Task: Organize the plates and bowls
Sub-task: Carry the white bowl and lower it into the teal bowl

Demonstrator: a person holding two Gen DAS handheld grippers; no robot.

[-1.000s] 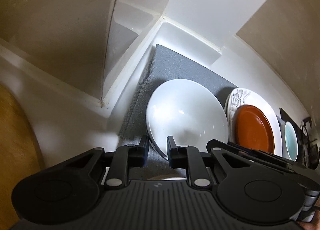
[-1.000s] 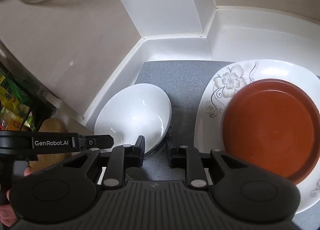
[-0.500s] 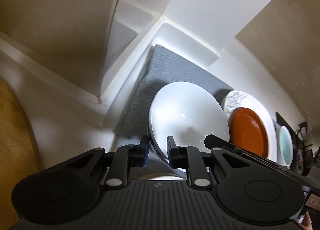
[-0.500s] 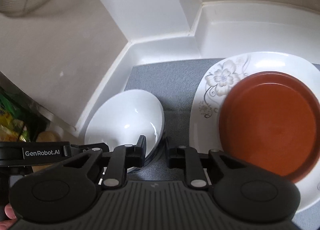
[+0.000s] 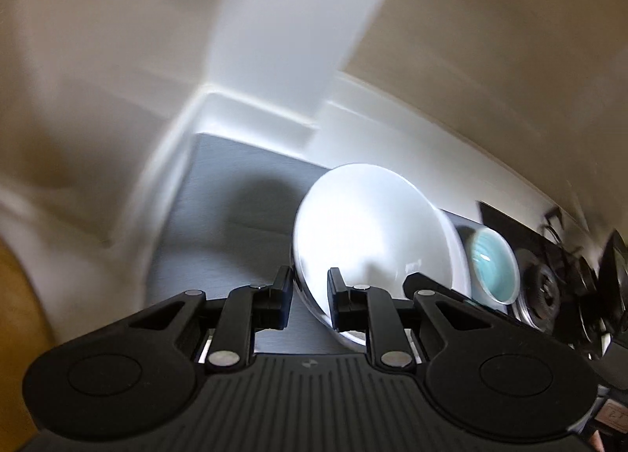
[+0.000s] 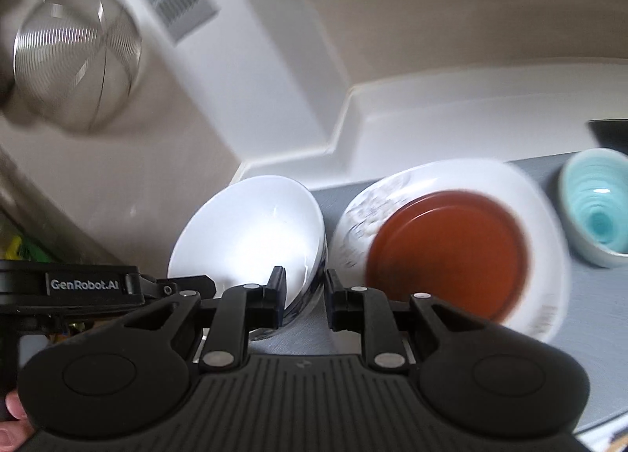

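A white bowl (image 5: pixel 373 232) is lifted off the grey mat (image 5: pixel 235 185), tilted. My left gripper (image 5: pixel 310 291) is shut on its near rim. My right gripper (image 6: pixel 304 289) is shut on the same bowl's rim (image 6: pixel 251 232) from the other side. To the right lies a white flowered plate (image 6: pixel 541 224) with a red-brown plate (image 6: pixel 447 251) on top. A pale blue bowl (image 6: pixel 596 216) stands further right, and it also shows in the left wrist view (image 5: pixel 490 263).
White counter walls (image 6: pixel 392 118) enclose the mat at the back and left. A wire mesh basket (image 6: pixel 74 59) hangs at the upper left. A stove burner (image 5: pixel 545 287) lies at the far right. The other gripper's body (image 6: pixel 78 287) crosses at left.
Both grippers have lifted the white bowl and carried it to the right, toward the stacked plates. The views are blurred by the motion, and the blue bowl has come into the right view.
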